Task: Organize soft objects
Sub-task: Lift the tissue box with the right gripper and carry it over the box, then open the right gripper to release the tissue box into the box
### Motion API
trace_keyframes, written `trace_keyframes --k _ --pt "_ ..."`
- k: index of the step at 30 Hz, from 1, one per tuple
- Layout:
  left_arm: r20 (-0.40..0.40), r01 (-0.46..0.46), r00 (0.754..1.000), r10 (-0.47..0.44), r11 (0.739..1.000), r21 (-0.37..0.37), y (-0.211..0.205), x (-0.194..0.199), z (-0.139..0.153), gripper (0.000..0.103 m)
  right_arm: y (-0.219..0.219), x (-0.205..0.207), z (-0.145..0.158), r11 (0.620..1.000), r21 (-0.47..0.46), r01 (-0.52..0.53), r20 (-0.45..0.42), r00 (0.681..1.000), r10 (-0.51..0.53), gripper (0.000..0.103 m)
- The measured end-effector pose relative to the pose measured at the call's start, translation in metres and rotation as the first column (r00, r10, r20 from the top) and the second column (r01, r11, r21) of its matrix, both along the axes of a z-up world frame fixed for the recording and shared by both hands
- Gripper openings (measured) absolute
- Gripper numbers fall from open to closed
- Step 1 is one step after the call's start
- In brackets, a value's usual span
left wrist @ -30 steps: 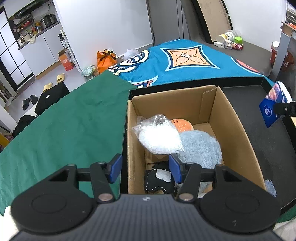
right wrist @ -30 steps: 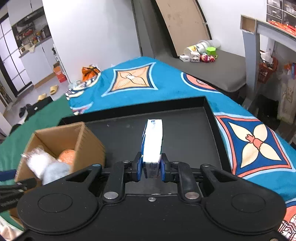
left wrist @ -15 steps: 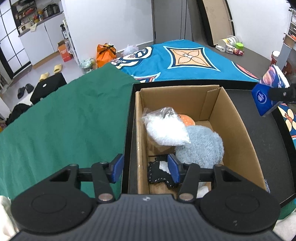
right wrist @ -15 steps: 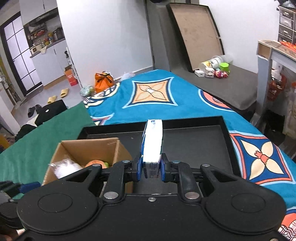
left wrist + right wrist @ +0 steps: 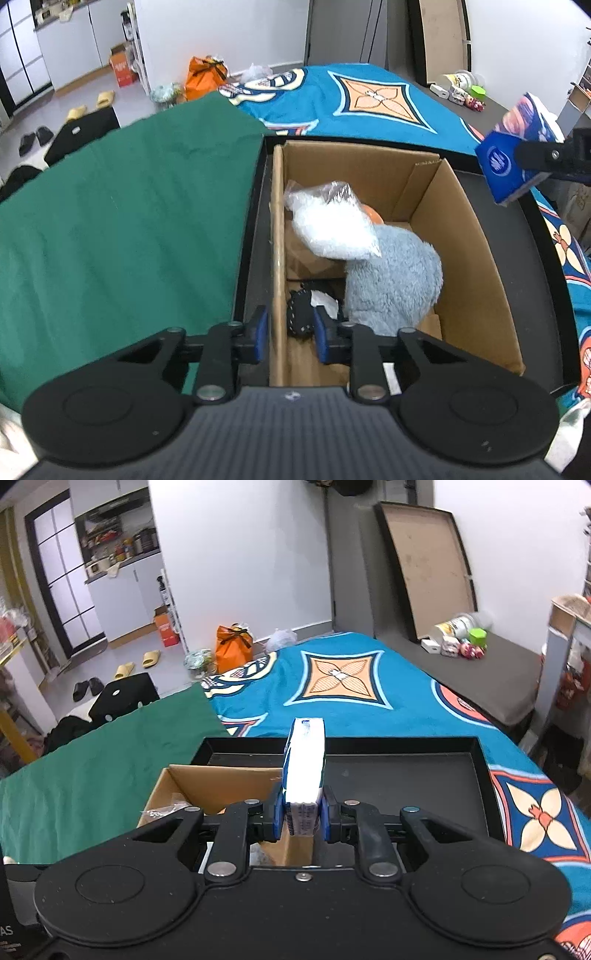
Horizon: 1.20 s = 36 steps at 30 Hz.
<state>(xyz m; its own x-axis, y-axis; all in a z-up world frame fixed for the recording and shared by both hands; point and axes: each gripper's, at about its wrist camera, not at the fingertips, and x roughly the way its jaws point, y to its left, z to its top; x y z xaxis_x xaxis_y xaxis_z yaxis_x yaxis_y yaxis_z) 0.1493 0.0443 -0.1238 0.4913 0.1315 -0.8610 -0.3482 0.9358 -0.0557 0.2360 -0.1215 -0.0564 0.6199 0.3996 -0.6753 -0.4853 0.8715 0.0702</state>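
My left claw (image 5: 288, 334) straddles the near-left wall of the cardboard box (image 5: 465, 236), jaws closing; the wall stands between the pads, contact not confirmed. Right claw (image 5: 302, 814) is clamped on the tissue pack (image 5: 303, 764), held above the box's right side. The box sits in the black tray (image 5: 406, 771) and holds a grey plush (image 5: 395, 280), a clear bag of white filling (image 5: 332, 229), an orange toy (image 5: 373, 216) and a black item (image 5: 300, 317).

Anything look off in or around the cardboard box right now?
Nothing is spilled or damaged. One oddity: the left hand-held gripper straddles the cardboard box wall, jaws closing on it rather than on a toy.
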Motion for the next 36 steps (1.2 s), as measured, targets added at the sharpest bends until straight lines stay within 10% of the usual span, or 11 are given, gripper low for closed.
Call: trace_keyframes --k 17,22,36 --pt "0.012 -0.024 1.000 0.024 0.999 -0.043 0.013 -0.010 -0.006 0.010 0.041 -0.002 -0.023 0.997 -0.042 -0.060 -0.030 0.998 0.059 0.021" --pt "0.014 -0.014 1.000 0.014 0.999 -0.036 0.012 -0.009 -0.005 0.010 0.036 0.002 -0.028 0.998 -0.060 -0.017 -0.045 0.999 0.015 0.049" --pt "-0.008 -0.023 1.000 0.023 0.999 0.029 -0.003 -0.004 0.000 0.010 -0.035 -0.009 -0.038 0.992 -0.087 0.096 -0.092 0.990 -0.104 0.071"
